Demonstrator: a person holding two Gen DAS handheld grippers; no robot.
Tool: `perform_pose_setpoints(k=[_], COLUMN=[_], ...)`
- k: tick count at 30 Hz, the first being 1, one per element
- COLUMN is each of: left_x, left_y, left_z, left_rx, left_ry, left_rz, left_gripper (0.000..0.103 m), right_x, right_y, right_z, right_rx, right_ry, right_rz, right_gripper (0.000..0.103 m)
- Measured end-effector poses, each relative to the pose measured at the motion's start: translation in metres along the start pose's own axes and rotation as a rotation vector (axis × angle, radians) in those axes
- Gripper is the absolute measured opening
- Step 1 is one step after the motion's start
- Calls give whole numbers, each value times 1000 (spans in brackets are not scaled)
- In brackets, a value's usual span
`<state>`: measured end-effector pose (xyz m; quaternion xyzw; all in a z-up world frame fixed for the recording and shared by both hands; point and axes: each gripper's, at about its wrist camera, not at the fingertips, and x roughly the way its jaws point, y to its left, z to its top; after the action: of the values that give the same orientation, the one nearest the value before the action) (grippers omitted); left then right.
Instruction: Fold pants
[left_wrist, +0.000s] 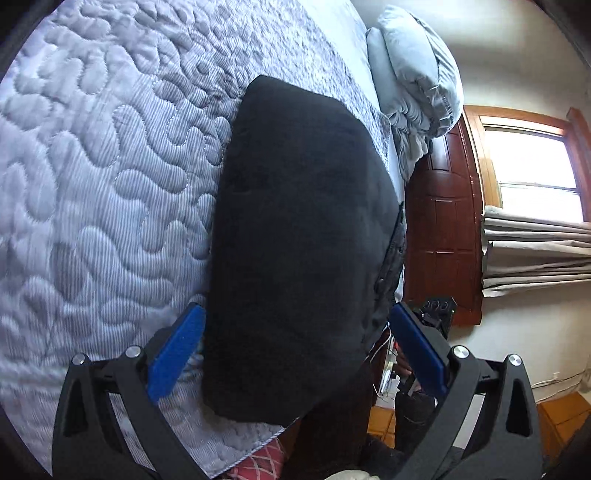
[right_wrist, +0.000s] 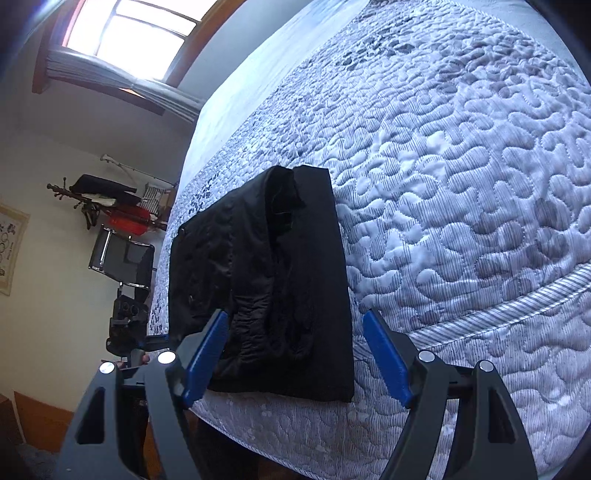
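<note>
A quilted pale-blue bedspread (left_wrist: 103, 177) covers the bed, and light-blue pillows (left_wrist: 413, 74) pile up at its far end. Beside them stands a dark wooden door (left_wrist: 439, 229). There's a bright window (right_wrist: 129, 33), a black chair (right_wrist: 122, 258) and a red bag (right_wrist: 127, 221) by the wall.

Wide bare quilt (right_wrist: 461, 184) lies open beside the folded pants (right_wrist: 266, 280); pillows (left_wrist: 413, 77) crowd the bed's head end, and a chair (right_wrist: 123, 258) stands off the bed's edge.
</note>
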<state>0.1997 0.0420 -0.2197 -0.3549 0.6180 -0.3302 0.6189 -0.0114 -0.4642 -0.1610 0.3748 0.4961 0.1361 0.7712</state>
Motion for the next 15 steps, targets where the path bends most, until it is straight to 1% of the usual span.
perform_pose_setpoints(k=[3, 5, 7, 11, 15], left_x=[5, 9, 11, 23, 27], left_y=[4, 4, 3, -1, -2], left_z=[9, 15, 18, 21, 22], left_rx=[-3, -4, 5, 28, 36], left_ry=[14, 27, 44, 79, 94], left_rz=[7, -4, -14, -9, -19], left_gripper=[100, 100, 100, 100, 100], right_x=[6, 9, 12, 18, 22], right_y=[-2, -3, -4, -5, -9], right_z=[6, 8, 11, 16, 20], right_rx=[10, 12, 8, 6, 17], right_ry=[6, 10, 15, 31, 33], right_rz=[5, 12, 14, 12, 34], right_gripper=[77, 77, 77, 77, 79])
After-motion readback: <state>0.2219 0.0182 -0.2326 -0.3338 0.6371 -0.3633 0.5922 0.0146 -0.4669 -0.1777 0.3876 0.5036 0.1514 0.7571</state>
